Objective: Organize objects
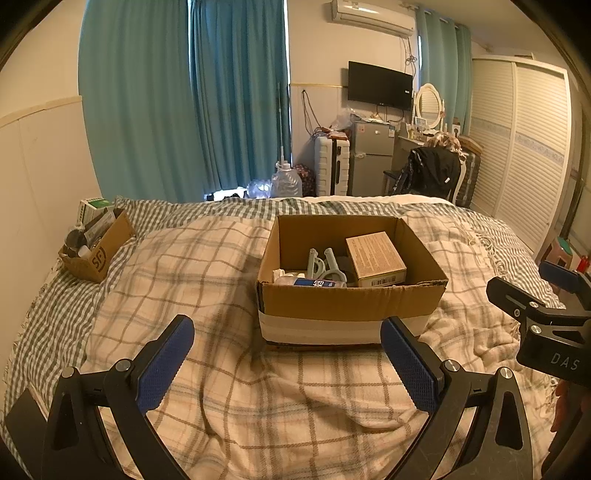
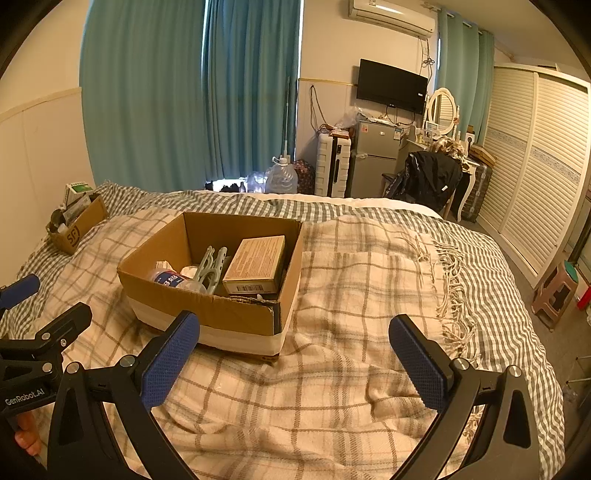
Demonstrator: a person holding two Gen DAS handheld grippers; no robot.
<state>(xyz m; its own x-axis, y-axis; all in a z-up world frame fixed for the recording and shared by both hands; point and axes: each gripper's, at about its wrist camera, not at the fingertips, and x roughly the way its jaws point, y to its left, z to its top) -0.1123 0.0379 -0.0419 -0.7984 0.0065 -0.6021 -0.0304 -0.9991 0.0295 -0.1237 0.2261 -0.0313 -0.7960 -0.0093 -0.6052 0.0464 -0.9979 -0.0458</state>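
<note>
Bedroom with teal curtains, plaid blanket (image 1: pixel 229 373) spread over the bed.

On it sits the large cardboard box (image 1: pixel 347 302) holding a tan carton (image 1: pixel 375 258), grey clips (image 1: pixel 325 264) and a bottle (image 1: pixel 314 283); a smaller box (image 1: pixel 98 245) lies far left. Left gripper (image 1: pixel 288 363) and right gripper (image 2: pixel 295 363) hover spread wide, grasping nothing.

Lighting's pretty warm and yellowish in both views we've got, kinda dim overall. Daylight leaks in through a gap low in the teal curtains (image 1: pixel 184 103), and the air conditioner (image 2: pixel 391 14) up top catches a bright glare. Soft shadows sit inside the cardboard box (image 1: pixel 351 291). Heavy fisheye bending, black corners, and we see some softness toward the edges.
</note>
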